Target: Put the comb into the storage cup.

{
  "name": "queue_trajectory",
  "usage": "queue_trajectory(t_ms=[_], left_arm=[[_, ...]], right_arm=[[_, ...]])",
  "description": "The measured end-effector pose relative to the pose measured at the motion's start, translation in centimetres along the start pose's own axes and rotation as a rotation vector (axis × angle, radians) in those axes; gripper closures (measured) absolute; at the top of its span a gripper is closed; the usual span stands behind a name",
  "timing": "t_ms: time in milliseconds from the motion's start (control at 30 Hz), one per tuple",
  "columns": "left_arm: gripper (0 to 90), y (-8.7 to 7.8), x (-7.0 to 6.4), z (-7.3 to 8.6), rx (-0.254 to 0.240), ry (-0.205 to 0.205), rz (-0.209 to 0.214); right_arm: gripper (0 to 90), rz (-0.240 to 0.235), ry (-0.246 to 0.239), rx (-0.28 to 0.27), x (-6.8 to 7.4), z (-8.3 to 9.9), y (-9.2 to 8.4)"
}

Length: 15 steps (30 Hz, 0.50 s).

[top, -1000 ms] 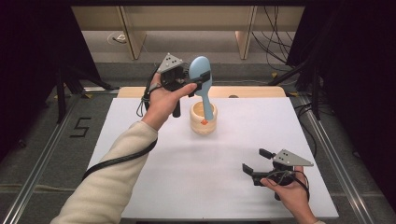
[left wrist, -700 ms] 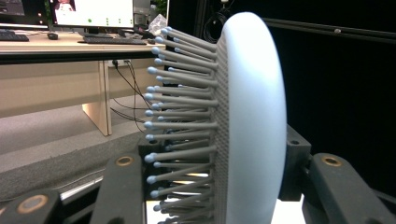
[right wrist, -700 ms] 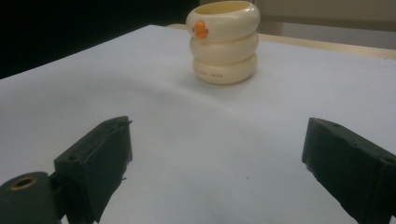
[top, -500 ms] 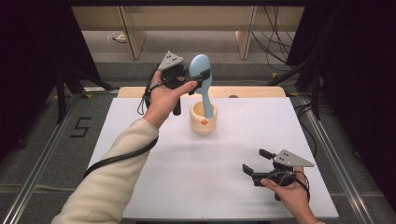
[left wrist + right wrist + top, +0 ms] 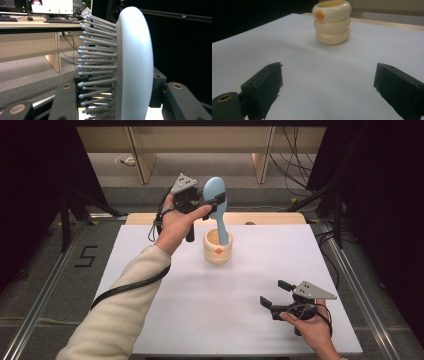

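Observation:
A light blue hairbrush [image 5: 215, 190] stands upright, its handle reaching down into a cream ringed cup [image 5: 218, 251] with an orange mark at the back middle of the white table [image 5: 200, 315]. My left gripper [image 5: 214, 203] is shut on the brush head from the left. In the left gripper view the jaws clamp the bristle tips and the smooth back of the hairbrush [image 5: 133, 62]. My right gripper [image 5: 274, 293] rests open near the front right of the table, with nothing between its jaws. It faces the cup [image 5: 332, 22] from a distance.
A wooden strip [image 5: 270, 218] runs along the table's far edge. Desk legs [image 5: 142, 155] and cables [image 5: 295, 160] lie beyond it. Metal rails flank the table, and a "5" mark [image 5: 86, 256] is on the floor at left.

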<state>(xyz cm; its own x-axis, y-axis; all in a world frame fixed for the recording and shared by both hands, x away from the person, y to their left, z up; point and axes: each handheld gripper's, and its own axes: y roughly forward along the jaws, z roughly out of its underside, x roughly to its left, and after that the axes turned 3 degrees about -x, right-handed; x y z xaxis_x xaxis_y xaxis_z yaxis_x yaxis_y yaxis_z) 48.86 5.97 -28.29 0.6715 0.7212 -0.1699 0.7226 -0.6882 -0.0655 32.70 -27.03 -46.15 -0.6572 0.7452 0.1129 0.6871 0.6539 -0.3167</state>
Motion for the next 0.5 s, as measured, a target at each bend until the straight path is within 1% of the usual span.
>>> queue_trajectory(t_ms=[500], left_arm=[[49.6, 0.45, 0.3, -0.06, -0.007, 0.002, -0.003]], right_arm=[[9.4, 0.001, -0.001, 0.003, 0.04, 0.04, -0.12]])
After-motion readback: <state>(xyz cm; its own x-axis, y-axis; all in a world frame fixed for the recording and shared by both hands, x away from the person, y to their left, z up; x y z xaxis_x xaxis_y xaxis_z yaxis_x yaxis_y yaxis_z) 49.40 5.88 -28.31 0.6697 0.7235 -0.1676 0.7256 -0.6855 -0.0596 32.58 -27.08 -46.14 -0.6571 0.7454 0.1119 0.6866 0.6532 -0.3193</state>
